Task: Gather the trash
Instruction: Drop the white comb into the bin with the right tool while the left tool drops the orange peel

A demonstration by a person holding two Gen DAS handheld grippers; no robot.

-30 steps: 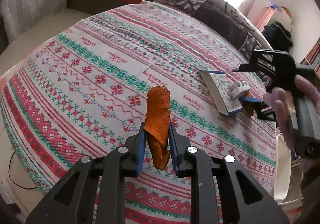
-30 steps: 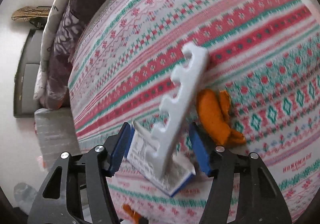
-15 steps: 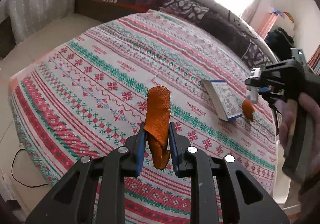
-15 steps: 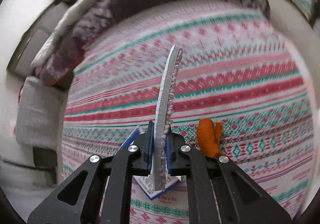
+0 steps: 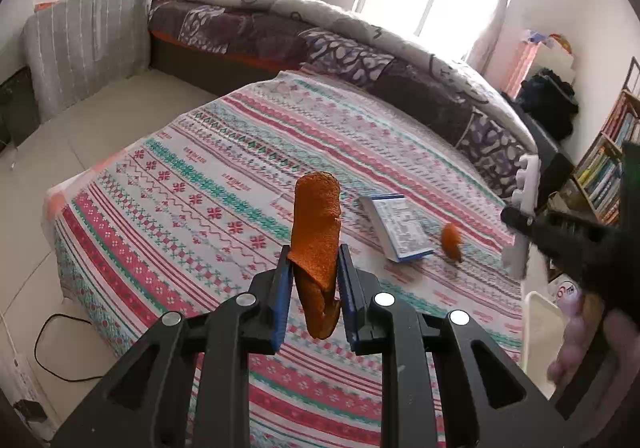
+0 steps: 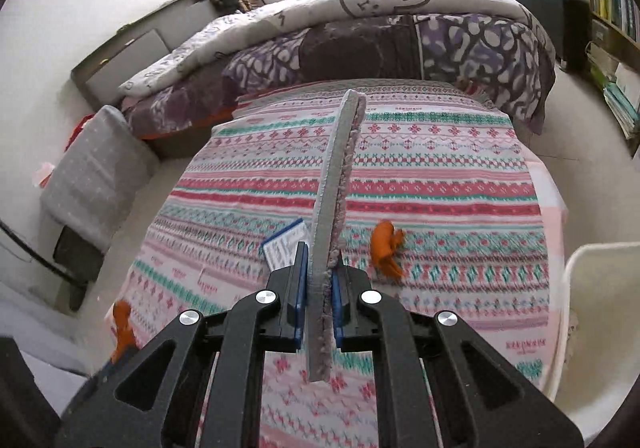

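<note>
Trash sits in both claws and on the desk: the left claw (image 5: 313, 280) is pinched on an upright orange peel (image 5: 316, 232), and the right claw (image 6: 320, 288) is pressed tight on a thin white foam strip (image 6: 336, 184) held edge-on, with scalloped notches showing in the left view. Both hang above the desk (image 6: 440, 176), which carries a striped red, green and white cloth. Still lying on the cloth are a small box (image 5: 400, 226) with a blue edge and, just beside it toward the right edge, a second peel (image 6: 386, 248); the two are close but apart. Most of the cloth to the left and toward the far edge is bare, so open room lies there. The far edge of the desk runs close along a bed (image 5: 320, 32) with a purple patterned quilt, with only a narrow gap visible between them. Off the near left corner there is pale floor (image 5: 100, 112), a grey covered seat (image 5: 88, 40) and a black cable (image 5: 52, 344) looping near the cloth's hem. At the desk's right edge stands a white bin (image 6: 600, 328), its rim just beside the cloth. Further right a bookshelf (image 5: 612, 168) lines the wall. In the left view a hand (image 5: 576, 352) grips the right claw's handle above that bin.
</note>
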